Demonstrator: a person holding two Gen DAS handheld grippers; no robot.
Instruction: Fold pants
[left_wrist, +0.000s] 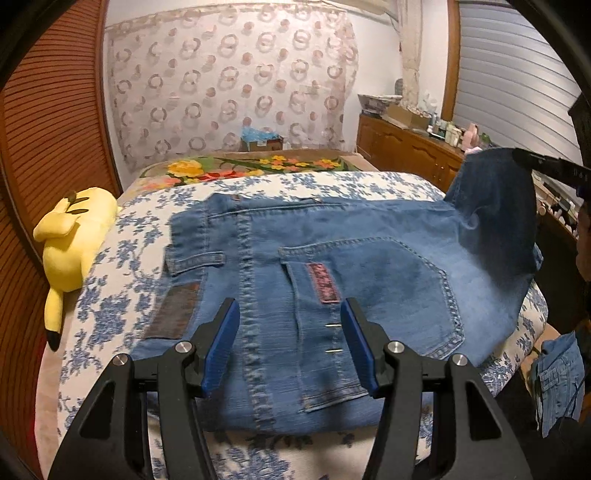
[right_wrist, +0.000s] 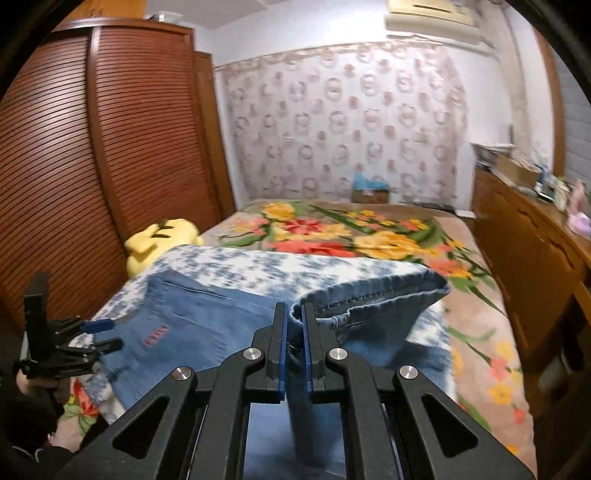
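Blue jeans (left_wrist: 332, 266) lie flat on the bed, back pocket up, waistband toward the left. My left gripper (left_wrist: 290, 314) is open and empty, hovering just above the waistband and pocket area. My right gripper (right_wrist: 294, 314) is shut on the hem end of the jeans' legs (right_wrist: 369, 299) and holds it lifted above the bed. In the left wrist view the lifted leg end (left_wrist: 495, 192) rises at the right, with the right gripper (left_wrist: 550, 166) at its top. The left gripper (right_wrist: 92, 336) shows at the left of the right wrist view.
The bed has a blue-flowered white cover (left_wrist: 110, 295) and a floral blanket (right_wrist: 369, 236) beyond. A yellow plush toy (left_wrist: 74, 236) lies at the left edge by the slatted wooden wardrobe (right_wrist: 110, 147). A wooden dresser (right_wrist: 532, 251) with clutter stands along the right. More denim (left_wrist: 557, 373) hangs at right.
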